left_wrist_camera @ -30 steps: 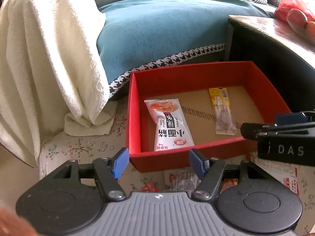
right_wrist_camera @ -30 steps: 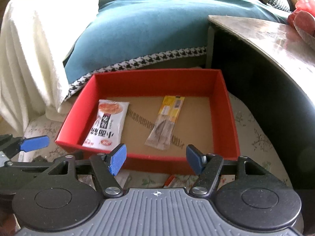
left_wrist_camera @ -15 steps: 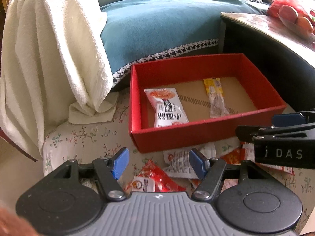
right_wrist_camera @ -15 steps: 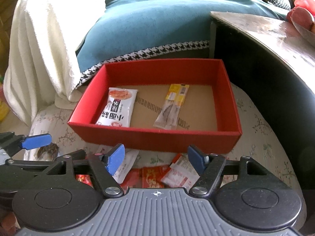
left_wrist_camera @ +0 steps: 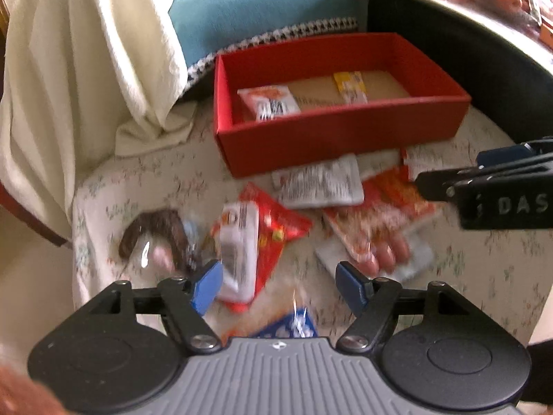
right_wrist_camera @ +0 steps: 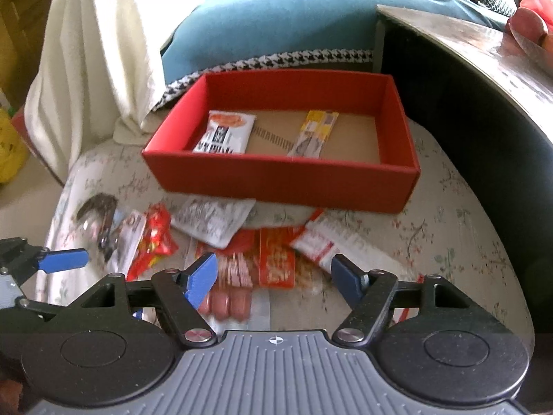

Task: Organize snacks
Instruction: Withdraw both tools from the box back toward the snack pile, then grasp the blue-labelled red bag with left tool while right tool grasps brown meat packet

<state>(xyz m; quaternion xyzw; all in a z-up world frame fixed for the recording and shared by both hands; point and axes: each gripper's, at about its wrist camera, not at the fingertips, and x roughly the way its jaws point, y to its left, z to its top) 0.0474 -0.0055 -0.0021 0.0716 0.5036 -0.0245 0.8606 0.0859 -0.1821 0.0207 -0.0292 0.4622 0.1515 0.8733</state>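
Red cardboard box [right_wrist_camera: 283,176] on floral-print cushion [right_wrist_camera: 449,235], open top, brown floor. Inside, toward its left: white noodle packet [right_wrist_camera: 226,133] with orange top. Inside, nearer the middle: slim yellow-topped snack stick [right_wrist_camera: 314,133], apart from the noodle packet.

Loose snacks scattered on the cushion in front of the box's near wall: grey-white printed packet [right_wrist_camera: 212,219] just beside that wall; red-and-white pouch [left_wrist_camera: 254,238] to the left; orange-red sachets [right_wrist_camera: 276,259] in the middle, overlapping; sausage pack [right_wrist_camera: 228,302] nearest the right wrist camera; white packet with red edge [right_wrist_camera: 321,242] to the right. Dark curved item in clear wrap [left_wrist_camera: 155,235] at far left, blurred, kind not readable. Blue-printed wrapper [left_wrist_camera: 293,325] partly hidden at the left wrist camera's base.

Left gripper [left_wrist_camera: 278,285] angled down over the pile, blue pads [left_wrist_camera: 207,287] spreading, nothing pinched between them; the red-and-white pouch beside the left pad, contact not clear through the blur. Right gripper [right_wrist_camera: 273,280] likewise above the sachets and sausage pack, jaws spreading, empty.

Behind the box: teal blanket [right_wrist_camera: 276,24] with houndstooth trim, cream towel [right_wrist_camera: 96,45] draped at left, dark table [right_wrist_camera: 484,79] at right.
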